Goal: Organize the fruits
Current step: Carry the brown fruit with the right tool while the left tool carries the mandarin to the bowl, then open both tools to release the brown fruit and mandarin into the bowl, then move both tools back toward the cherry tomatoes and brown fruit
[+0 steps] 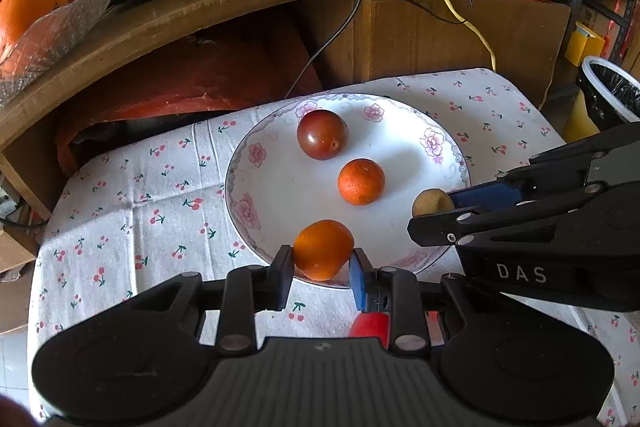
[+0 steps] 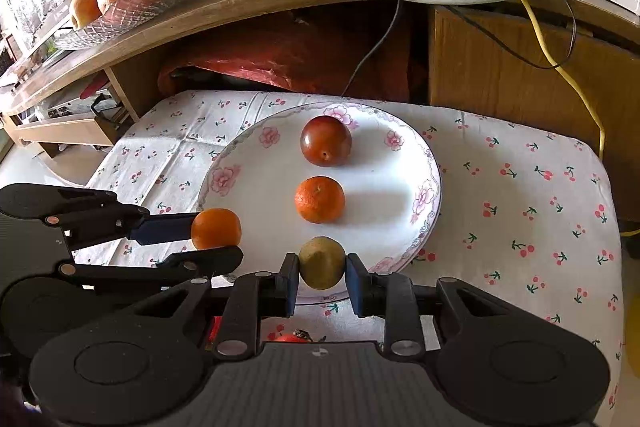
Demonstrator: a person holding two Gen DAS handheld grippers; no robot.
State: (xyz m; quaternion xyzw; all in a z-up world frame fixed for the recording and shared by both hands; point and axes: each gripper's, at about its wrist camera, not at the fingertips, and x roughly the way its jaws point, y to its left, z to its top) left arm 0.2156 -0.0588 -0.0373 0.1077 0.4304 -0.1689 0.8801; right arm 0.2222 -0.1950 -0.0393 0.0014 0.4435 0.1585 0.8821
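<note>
- The left gripper (image 1: 322, 269) is held low and roughly level, fingers pointing forward; its two pads press either side of an orange fruit (image 1: 323, 249); the jaws stand only as wide as that fruit
- The right gripper (image 2: 322, 277) sits just beside it at much the same height; its pads clamp a small brownish-green fruit (image 2: 322, 262) from left and right
- In the left wrist view the right gripper reaches in from the right edge; the two tools stay close but apart
</note>
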